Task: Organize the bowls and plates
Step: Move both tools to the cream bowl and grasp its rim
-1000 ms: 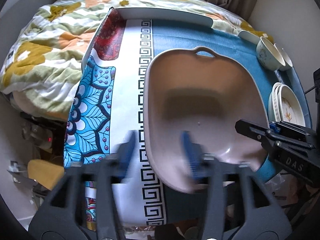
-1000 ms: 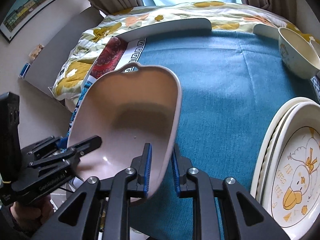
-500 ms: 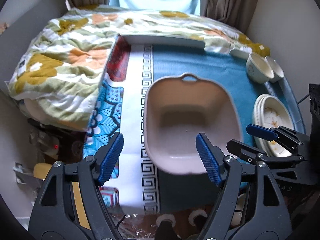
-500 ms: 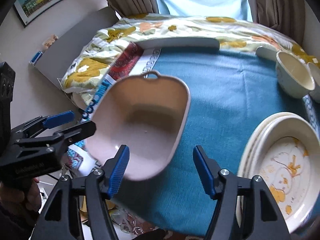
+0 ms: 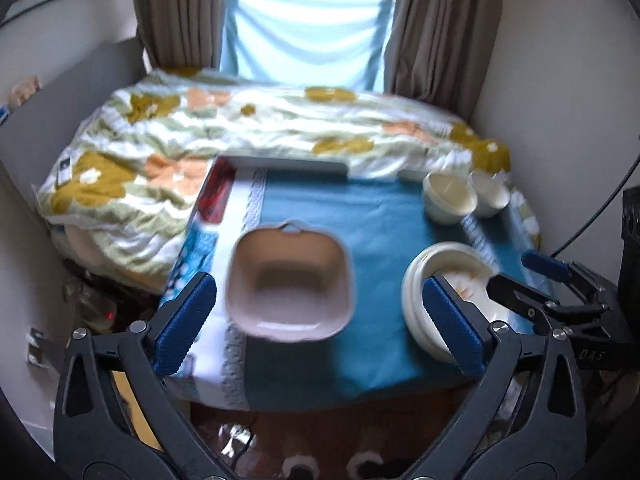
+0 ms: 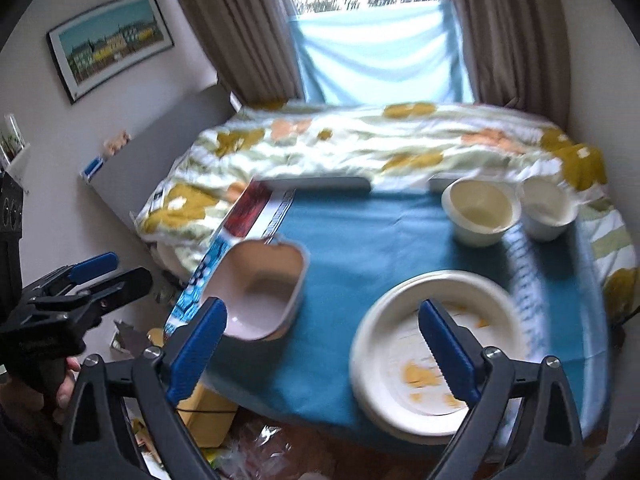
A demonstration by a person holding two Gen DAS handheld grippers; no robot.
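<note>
Pink dish (image 5: 290, 286) on blue cloth (image 5: 380, 216), ungripped.

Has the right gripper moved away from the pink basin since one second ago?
Yes. The right gripper let go and pulled back; the pink basin now sits beyond its open fingers.

Glossy, smooth pinkish basin (image 5: 288, 280) on the matt teal cloth (image 5: 380, 216) — beside it glossy cream plates (image 6: 432, 344), ceramic-looking — bedspread (image 5: 240, 128) beyond soft fabric
</note>
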